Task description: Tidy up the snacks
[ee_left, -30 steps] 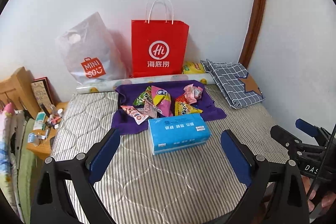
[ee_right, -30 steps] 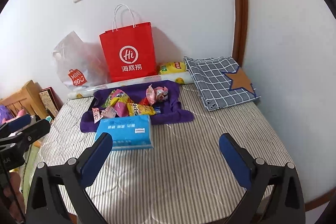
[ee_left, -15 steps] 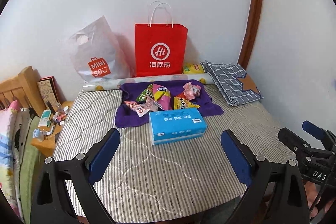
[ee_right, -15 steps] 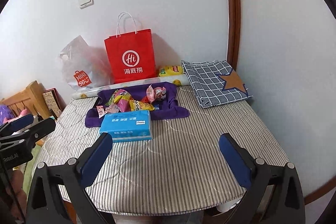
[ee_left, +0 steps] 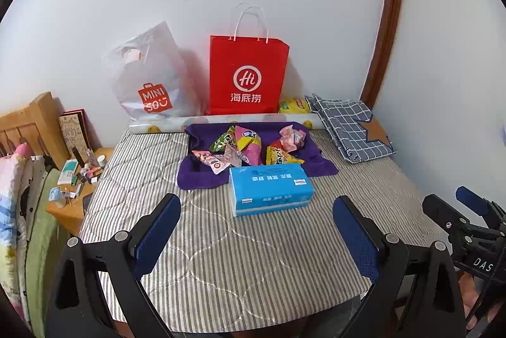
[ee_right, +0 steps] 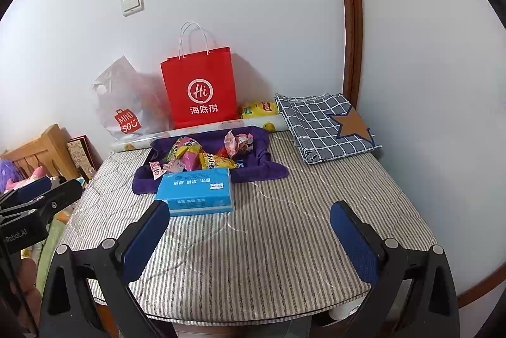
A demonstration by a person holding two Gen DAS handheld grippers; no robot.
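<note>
My left gripper [ee_left: 256, 230] and right gripper [ee_right: 249, 230] both spread wide, empty, over the near table edge. Beyond: blue tissue pack [ee_left: 270, 189], then snacks [ee_left: 249, 148] heaped on the purple cloth [ee_left: 196, 176], possibly lining a tray. Risk: reaching over, I knock the pack or snag cloth.

Both claws are hanging over the near edge of the tabletop, side by side and well apart. The left claw [ee_left: 256, 235] is standing wide open, its blue-padded fingers [ee_left: 157, 232] spread with nothing between them. The right claw [ee_right: 249, 240] is gaping just as wide, its fingers [ee_right: 354, 243] holding nothing. A bit of the person's hand [ee_left: 471, 300] is showing behind the right claw's body near the near right corner.
</note>
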